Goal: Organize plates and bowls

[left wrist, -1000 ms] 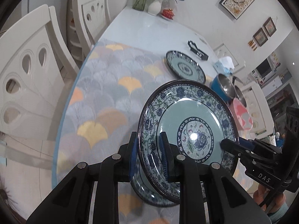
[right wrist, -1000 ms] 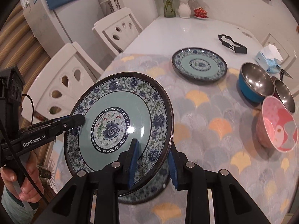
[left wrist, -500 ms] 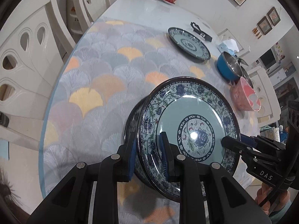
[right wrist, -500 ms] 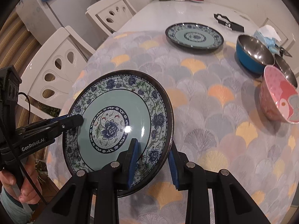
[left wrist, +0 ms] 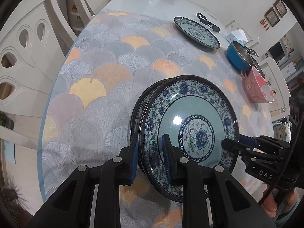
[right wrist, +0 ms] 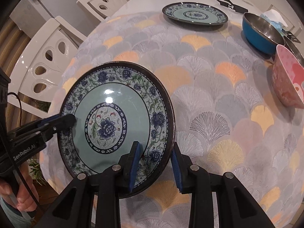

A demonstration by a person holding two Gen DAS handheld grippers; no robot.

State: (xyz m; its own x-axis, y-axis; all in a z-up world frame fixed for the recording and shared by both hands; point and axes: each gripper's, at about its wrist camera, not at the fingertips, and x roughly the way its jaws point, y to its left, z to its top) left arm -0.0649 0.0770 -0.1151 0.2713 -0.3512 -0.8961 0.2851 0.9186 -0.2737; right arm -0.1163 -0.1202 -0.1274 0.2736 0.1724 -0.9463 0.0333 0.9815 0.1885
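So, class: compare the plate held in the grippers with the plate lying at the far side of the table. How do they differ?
The held plate is tilted, gripped at opposite rims by the left gripper and right gripper; the far plate lies flat and untouched. The held plate sits over another plate; the far plate is alone. Both share the blue floral pattern.

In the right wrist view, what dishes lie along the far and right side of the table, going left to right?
Blue-and-teal floral plate → blue bowl with steel inside → pink patterned bowl.
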